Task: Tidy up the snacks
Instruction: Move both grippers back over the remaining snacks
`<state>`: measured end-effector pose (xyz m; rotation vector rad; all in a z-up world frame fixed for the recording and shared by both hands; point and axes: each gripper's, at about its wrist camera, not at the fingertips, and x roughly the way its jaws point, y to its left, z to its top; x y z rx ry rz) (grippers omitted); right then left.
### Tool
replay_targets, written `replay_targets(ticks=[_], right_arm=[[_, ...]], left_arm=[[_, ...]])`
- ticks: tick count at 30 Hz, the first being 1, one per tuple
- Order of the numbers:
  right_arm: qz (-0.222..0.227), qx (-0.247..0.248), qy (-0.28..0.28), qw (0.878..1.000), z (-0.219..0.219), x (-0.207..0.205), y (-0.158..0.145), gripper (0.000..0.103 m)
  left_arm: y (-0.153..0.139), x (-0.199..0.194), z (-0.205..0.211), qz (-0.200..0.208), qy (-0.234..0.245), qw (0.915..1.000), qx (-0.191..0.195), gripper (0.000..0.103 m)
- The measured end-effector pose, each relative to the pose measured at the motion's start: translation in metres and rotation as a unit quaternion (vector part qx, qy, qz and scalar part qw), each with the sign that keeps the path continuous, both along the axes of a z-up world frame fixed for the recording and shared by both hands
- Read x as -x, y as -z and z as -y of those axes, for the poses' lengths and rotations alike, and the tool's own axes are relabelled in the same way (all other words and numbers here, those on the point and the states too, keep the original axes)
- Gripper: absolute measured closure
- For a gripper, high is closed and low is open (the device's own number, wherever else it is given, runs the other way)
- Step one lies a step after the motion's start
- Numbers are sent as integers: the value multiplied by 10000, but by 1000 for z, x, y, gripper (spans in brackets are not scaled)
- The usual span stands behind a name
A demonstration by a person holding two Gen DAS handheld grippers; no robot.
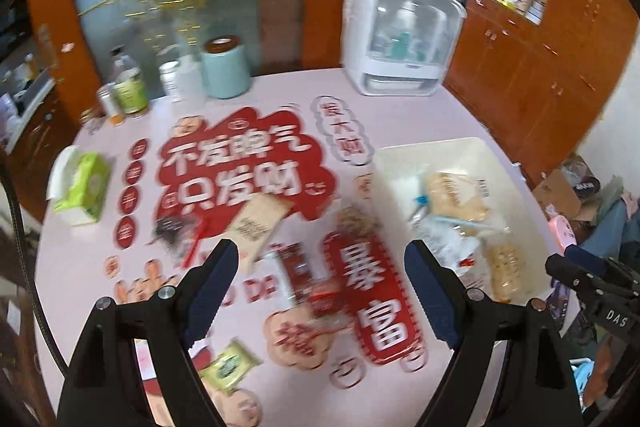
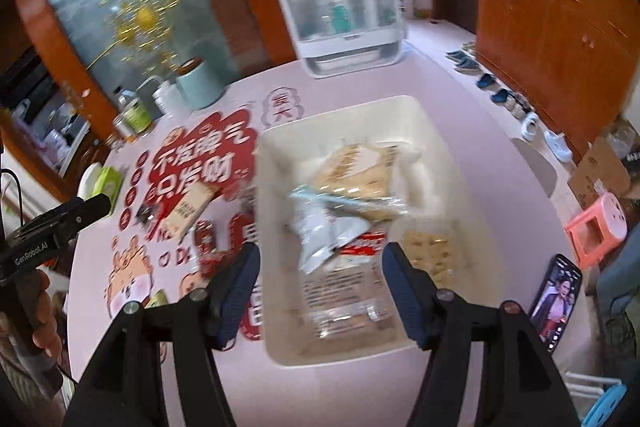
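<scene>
Left wrist view: the left gripper [image 1: 322,281] stands wide apart and holds nothing, above loose snack packets: a red packet [image 1: 310,283], a beige packet [image 1: 260,223] and a green packet [image 1: 229,367] on the table [image 1: 400,107].

Right wrist view: the right gripper [image 2: 320,287] is parted and empty over the white bin [image 2: 344,115], where several snacks [image 2: 352,187] lie.

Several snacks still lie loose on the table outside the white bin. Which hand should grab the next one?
Left, probably. The left gripper hangs with open, empty jaws right over the red snack packet on the table, while the right gripper sits open above the white bin, away from the loose packets.
</scene>
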<state>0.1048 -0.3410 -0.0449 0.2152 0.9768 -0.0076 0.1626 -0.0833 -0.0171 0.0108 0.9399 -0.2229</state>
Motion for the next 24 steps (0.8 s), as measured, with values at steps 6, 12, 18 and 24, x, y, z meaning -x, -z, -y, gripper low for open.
replay_targets(ticks=[6,12,18,24], right_arm=[[11,-80,-630,9980,-44,1,0,39],[22,-124,-1149,9933,-91,-3,-2,39],[62,-70,-1473,9891,-128,-8,-5,39],[-69,67,-1544,9880,-151,-19,2,39]], left_arm=[[0,33,-64,22,-597,9979,-243,19],[14,59,-116,-198,-1015,9941,-333,19],[24,66,-138,-265,-1176,9919,-399,19],[40,58,-145,-434,-1069,9927,-356,19]])
